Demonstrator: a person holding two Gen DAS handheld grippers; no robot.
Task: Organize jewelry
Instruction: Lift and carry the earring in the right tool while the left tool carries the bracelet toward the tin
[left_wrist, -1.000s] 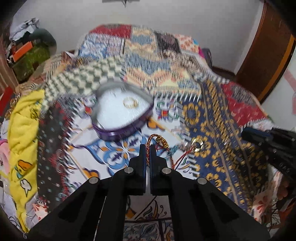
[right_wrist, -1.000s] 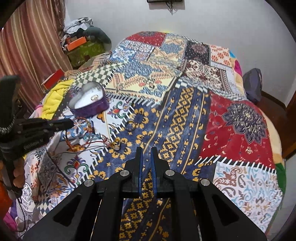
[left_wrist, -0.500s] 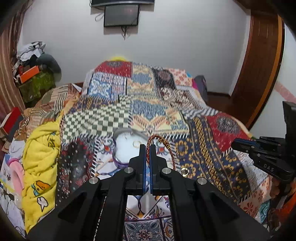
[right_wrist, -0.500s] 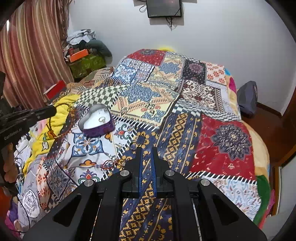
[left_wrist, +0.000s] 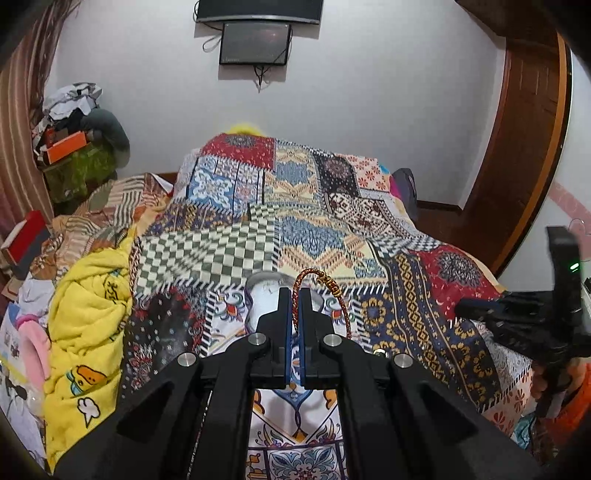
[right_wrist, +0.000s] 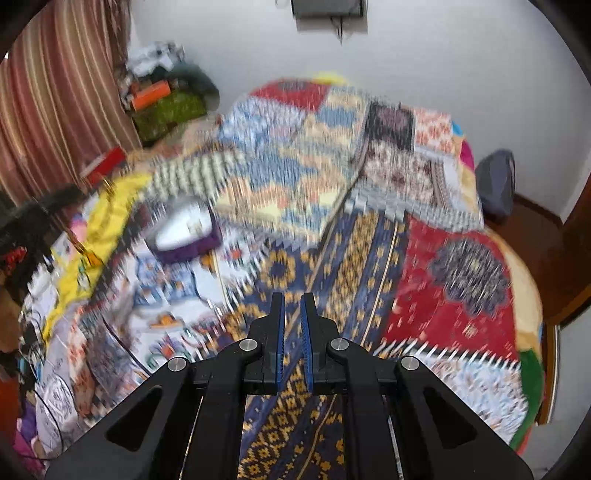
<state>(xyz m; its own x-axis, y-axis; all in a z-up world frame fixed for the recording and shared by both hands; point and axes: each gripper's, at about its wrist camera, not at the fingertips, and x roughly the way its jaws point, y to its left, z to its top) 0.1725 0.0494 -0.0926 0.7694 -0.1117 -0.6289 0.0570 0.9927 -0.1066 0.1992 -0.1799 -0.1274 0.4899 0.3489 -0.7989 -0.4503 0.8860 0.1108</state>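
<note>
From the left wrist, a bed covered by a patchwork quilt (left_wrist: 306, 221) fills the room's middle, running back to a white wall (left_wrist: 388, 92) with a dark screen (left_wrist: 254, 43) mounted on it. A yellow blanket (left_wrist: 88, 314) is bunched along the quilt's left side, a striped curtain (left_wrist: 22, 122) hangs at far left, and a wooden door (left_wrist: 517, 158) stands at right. The left gripper (left_wrist: 294, 295) is closed on a red braided bracelet (left_wrist: 341, 295), whose loop arches up and to the right above the quilt. Just beyond the fingers sits a silver box (left_wrist: 264, 295), partly hidden behind them. The other gripper shows at the right edge.

From the right wrist, the picture is blurred. The right gripper (right_wrist: 291, 306) has a narrow gap between its fingers and holds nothing, above the quilt's blue and gold strip. The silver box (right_wrist: 184, 227), purple-sided, rests on the quilt to the left, near the yellow blanket (right_wrist: 110, 221). A dark bag (right_wrist: 495, 181) lies by the wall at right.
</note>
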